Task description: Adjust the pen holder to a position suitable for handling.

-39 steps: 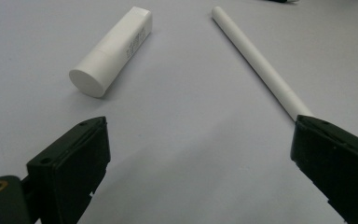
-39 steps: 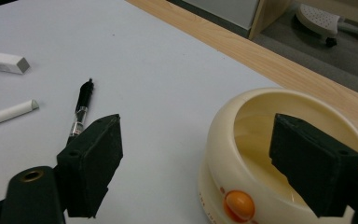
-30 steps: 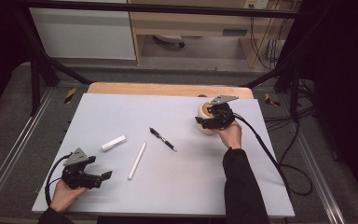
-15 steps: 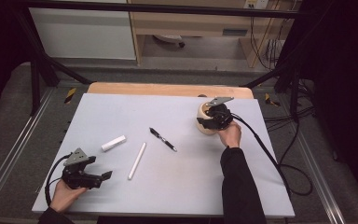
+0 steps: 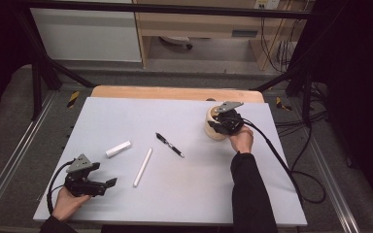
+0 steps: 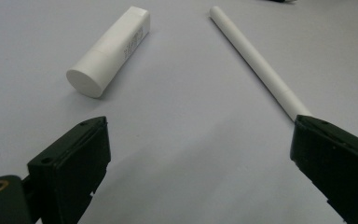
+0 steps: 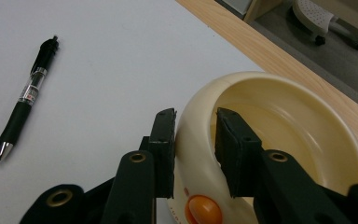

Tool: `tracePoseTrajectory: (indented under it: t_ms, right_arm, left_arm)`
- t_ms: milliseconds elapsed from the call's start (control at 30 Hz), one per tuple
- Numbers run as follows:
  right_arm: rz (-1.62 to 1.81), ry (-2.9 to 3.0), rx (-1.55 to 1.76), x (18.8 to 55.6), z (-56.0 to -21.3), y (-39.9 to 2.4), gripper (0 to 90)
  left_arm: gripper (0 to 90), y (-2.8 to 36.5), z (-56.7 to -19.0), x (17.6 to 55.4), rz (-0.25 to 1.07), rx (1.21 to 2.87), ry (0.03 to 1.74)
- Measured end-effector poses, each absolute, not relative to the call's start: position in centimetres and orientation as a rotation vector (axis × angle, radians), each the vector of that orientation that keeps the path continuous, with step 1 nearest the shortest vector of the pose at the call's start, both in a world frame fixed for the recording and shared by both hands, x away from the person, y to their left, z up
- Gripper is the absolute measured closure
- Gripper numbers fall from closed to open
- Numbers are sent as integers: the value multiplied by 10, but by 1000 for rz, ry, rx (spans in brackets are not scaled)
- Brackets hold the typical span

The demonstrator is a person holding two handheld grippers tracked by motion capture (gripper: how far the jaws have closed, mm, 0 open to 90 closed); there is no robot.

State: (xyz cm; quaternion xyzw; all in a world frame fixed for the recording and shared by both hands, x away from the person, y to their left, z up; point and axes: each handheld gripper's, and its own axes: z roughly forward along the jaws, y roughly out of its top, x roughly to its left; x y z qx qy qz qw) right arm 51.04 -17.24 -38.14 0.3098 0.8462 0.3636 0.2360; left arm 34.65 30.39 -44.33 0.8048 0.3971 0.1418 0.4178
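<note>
A cream bowl (image 5: 214, 131) with an orange button stands at the table's far right. My right gripper (image 5: 219, 127) reaches over it. In the right gripper view its jaws have just been closing and straddle the bowl's (image 7: 279, 121) rim, one pad outside and one inside, both pressing the wall; the gripper (image 7: 195, 135) is shut on it. My left gripper (image 5: 110, 183) rests at the near left, open, nothing between its jaws (image 6: 200, 154). Ahead of it lie a short white tube (image 6: 109, 51) and a long white rod (image 6: 256, 60).
A black pen (image 5: 169, 144) lies mid-table, left of the bowl, also seen in the right gripper view (image 7: 25, 100). The tube (image 5: 118, 148) and rod (image 5: 143, 167) lie left of centre. A wooden strip (image 5: 175, 92) runs along the table's far edge.
Both hands keep their places. The right gripper's jaws stand closer together at the bowl's rim than a second ago.
</note>
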Motion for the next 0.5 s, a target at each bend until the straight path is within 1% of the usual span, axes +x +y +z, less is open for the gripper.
tracePoseTrajectory:
  t_ms: [500]
  right_arm:
    - [971,2380,842,501,-376,-174,739]
  left_arm:
    - [51,303,-444,346,358,2019,998]
